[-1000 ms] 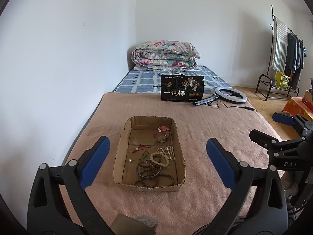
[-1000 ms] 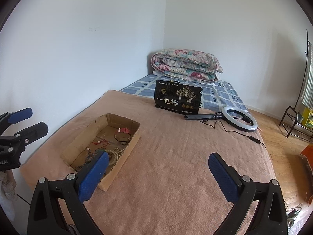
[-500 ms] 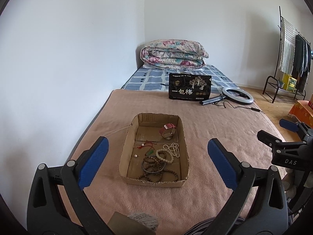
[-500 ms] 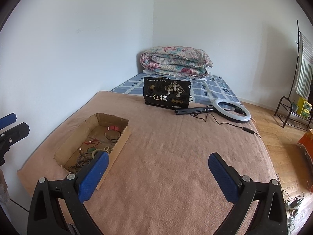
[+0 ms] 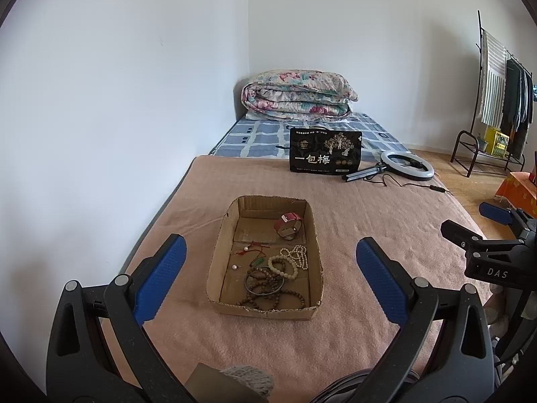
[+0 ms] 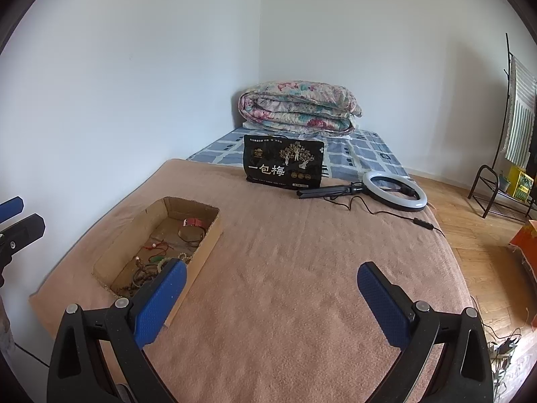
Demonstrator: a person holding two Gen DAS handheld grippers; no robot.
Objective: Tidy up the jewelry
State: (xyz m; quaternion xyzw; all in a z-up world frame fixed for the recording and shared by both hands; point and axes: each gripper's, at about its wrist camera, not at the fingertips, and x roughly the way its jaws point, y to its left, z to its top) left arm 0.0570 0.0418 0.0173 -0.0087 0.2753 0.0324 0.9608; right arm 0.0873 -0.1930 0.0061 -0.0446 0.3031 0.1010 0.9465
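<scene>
Left gripper (image 5: 268, 268): jaws wide apart, empty, hovering over the near end of the box.
Right gripper (image 6: 272, 285): jaws wide apart, empty, above bare blanket (image 6: 302, 268) right of the box.
Box (image 5: 214, 265): open cardboard, flat on the blanket.
Jewelry: inside the box; red watch (image 5: 288, 226) at the far end, white beads (image 5: 297, 256) mid-right, brown beads (image 5: 265, 283) nearest.

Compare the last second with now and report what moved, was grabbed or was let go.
Only the grippers shifted. The left gripper swung until the cardboard box sits between its fingers, slightly farther off. The right gripper panned, the box sliding toward its left finger. Nothing was grabbed or released; both stay open and empty. The box, its jewelry, the black bag and the ring light kept their places.
</scene>
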